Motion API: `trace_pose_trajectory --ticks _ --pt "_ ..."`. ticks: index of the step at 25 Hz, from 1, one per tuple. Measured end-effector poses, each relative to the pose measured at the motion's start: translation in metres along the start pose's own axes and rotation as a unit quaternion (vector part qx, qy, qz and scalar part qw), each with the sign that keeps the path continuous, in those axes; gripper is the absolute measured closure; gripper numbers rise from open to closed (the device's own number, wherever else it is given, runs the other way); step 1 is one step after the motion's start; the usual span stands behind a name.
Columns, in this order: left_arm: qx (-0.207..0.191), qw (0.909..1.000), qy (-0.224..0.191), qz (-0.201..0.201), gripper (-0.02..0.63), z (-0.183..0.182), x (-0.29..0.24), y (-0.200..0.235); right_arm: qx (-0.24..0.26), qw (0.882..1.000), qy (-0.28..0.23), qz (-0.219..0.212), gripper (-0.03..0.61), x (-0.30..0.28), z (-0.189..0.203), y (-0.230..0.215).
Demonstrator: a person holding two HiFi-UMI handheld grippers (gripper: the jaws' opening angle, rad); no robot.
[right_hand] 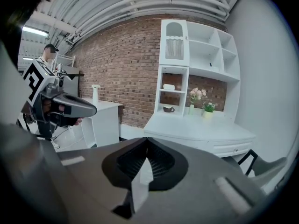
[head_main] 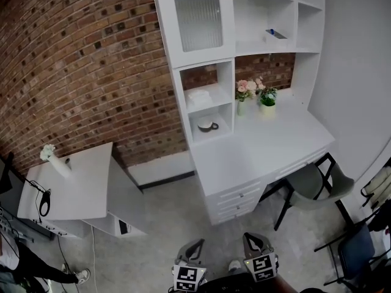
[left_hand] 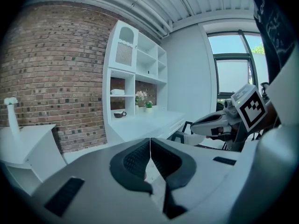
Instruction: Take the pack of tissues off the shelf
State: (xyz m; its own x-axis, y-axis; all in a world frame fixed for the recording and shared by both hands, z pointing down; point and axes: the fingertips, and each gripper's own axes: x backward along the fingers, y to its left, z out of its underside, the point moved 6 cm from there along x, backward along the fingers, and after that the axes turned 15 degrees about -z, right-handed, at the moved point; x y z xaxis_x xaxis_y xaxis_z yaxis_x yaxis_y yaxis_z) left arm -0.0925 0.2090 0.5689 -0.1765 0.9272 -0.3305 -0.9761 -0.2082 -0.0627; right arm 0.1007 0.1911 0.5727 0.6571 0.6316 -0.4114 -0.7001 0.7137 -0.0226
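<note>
The pack of tissues (head_main: 198,96) is a white bundle in the upper open cubby of the white shelf unit (head_main: 183,47), above a cubby with a dark cup (head_main: 208,126). It also shows small in the left gripper view, tissues (left_hand: 117,92), and in the right gripper view, tissues (right_hand: 168,87). My left gripper (head_main: 194,245) and right gripper (head_main: 255,240) hang low at the bottom edge, side by side, far from the shelf. Both are shut with nothing between the jaws: left gripper (left_hand: 150,146), right gripper (right_hand: 146,146).
A white desk (head_main: 269,148) with drawers juts out below the shelf, with pink flowers (head_main: 246,89) and a small plant (head_main: 267,96) at its back. A grey chair (head_main: 314,185) stands by it. A low white table (head_main: 73,182) with a vase is at left; a person's leg (head_main: 36,270) shows nearby.
</note>
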Motion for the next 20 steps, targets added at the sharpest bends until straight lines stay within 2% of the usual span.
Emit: trace_pose_trajectory --ticks 5,20 --pt "-0.021 0.9998 -0.005 -0.002 0.603 -0.011 -0.021 -0.013 0.005 1.0 0.003 -0.015 0.574 -0.009 -0.002 -0.022" --pt "-0.017 0.9993 -0.008 -0.034 0.603 -0.03 -0.069 -0.043 0.031 0.999 -0.011 -0.036 0.574 -0.017 -0.003 -0.089"
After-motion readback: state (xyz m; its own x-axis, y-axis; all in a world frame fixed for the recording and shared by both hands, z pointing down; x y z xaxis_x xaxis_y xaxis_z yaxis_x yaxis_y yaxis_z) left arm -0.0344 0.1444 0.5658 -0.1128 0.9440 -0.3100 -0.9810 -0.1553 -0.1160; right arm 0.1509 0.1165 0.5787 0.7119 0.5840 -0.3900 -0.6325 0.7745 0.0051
